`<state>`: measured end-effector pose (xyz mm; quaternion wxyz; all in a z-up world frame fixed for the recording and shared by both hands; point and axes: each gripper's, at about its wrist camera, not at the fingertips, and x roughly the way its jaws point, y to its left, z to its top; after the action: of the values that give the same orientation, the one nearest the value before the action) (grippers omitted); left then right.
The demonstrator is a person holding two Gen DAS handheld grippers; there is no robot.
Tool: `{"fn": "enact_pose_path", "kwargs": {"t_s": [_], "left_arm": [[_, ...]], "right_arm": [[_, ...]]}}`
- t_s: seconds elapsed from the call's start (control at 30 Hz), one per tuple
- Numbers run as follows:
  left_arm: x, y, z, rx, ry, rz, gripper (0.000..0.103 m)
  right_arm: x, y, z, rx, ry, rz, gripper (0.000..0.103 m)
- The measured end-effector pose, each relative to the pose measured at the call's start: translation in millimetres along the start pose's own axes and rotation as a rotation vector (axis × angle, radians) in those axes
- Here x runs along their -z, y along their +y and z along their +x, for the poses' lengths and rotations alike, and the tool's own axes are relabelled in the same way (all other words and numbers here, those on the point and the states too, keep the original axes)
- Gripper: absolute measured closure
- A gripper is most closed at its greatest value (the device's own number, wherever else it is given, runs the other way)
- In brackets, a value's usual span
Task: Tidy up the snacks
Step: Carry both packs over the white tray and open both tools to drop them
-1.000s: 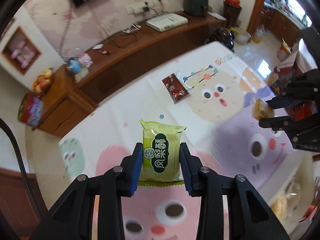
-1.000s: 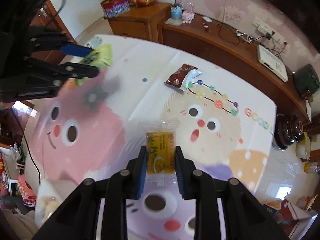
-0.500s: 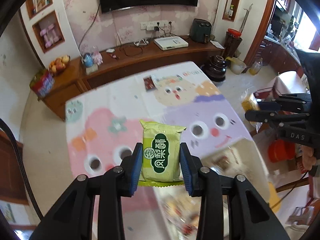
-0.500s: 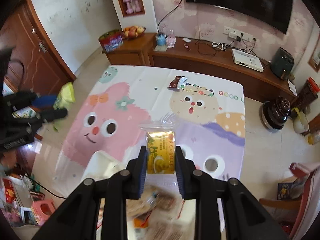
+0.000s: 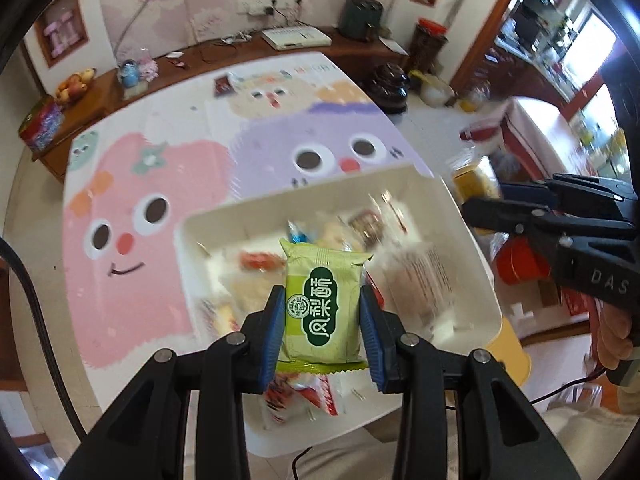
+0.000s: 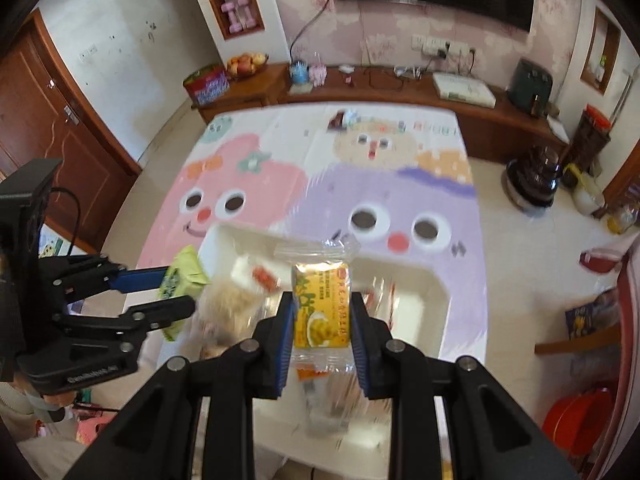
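1. Green snack packet (image 5: 322, 304) sits pinched between the blue pads of the left gripper (image 5: 322, 320), held above the white tray (image 5: 460, 216).
2. Yellow snack packet (image 6: 322, 308) is clamped by the right gripper (image 6: 322, 320), also over the tray.
3. Tray holds a blurred heap of wrapped snacks (image 5: 416, 276) on the cartoon tablecloth (image 5: 160, 184).
4. 1 dark red packet (image 6: 338, 119) lies far off on the cloth.
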<state>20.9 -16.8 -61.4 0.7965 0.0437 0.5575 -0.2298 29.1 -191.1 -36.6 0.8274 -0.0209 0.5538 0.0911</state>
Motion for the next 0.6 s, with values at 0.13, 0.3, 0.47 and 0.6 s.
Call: {"fn": "enact_pose_path", "kwargs": {"t_s": [0.13,0.3,0.47,0.6], "left_arm": [[12.1,-14.8,21.8,0.013,0.05,0.015,0.069],[19.7,-21.1,36.3,0.021,0.088,0.004,0.065],[25.1,-18.2,30.1,0.017,0.049,-0.04,0.018],[25.4,-11.8,24.1,0.014,0.031,-0.076,0.018]], "right_arm": [[23.5,0.8,14.5,-0.005,0.063,0.013,0.077],[46.8,2.0,27.9,-0.003,0.133,0.024,0.076],[56.9,6.4,26.8,0.015,0.15,0.0,0.07],[57.0,7.0,21.2,0.012,0.133,-0.005,0.064]]}}
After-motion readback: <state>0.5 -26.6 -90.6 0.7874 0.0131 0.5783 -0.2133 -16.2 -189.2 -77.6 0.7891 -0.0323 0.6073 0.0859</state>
